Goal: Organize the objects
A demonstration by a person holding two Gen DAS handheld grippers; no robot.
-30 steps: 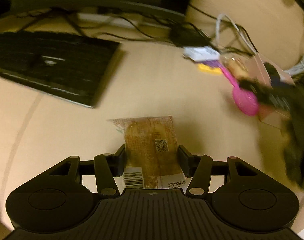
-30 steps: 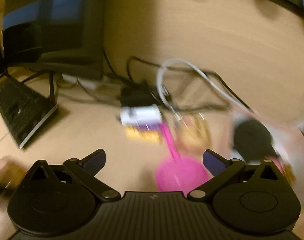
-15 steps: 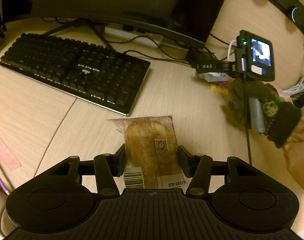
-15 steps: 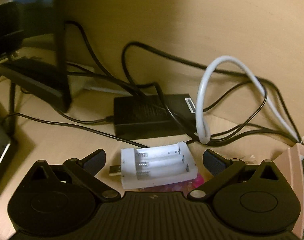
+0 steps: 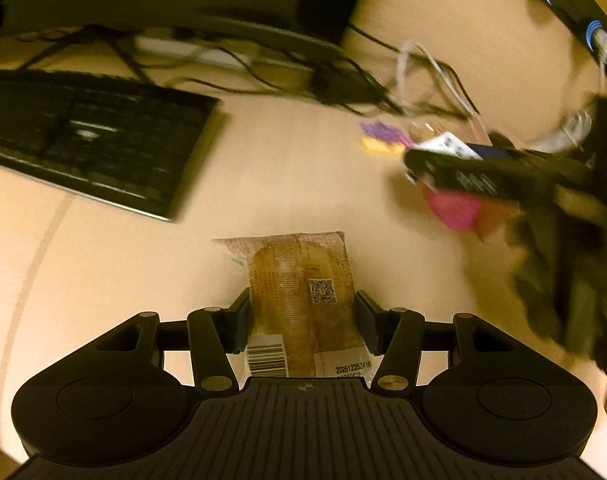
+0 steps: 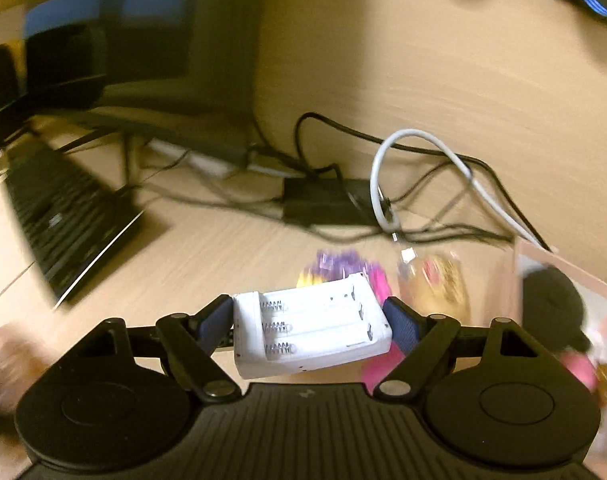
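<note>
Left gripper (image 5: 302, 312) clamped on clear-wrapped golden bread packet (image 5: 301, 300) over pale wooden desk (image 5: 103, 264); barcode, QR code, partial "2025122" on label. Black keyboard (image 5: 83, 140) far left, print blurred. Right gripper (image 6: 308, 318) closing, pads touching white plastic three-slot battery charger (image 6: 311, 332); no legible brand.

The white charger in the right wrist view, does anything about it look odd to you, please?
Yes. The charger sits tilted between the closing right gripper, skewed rather than square to the fingers. Its battery slots are empty.
</note>
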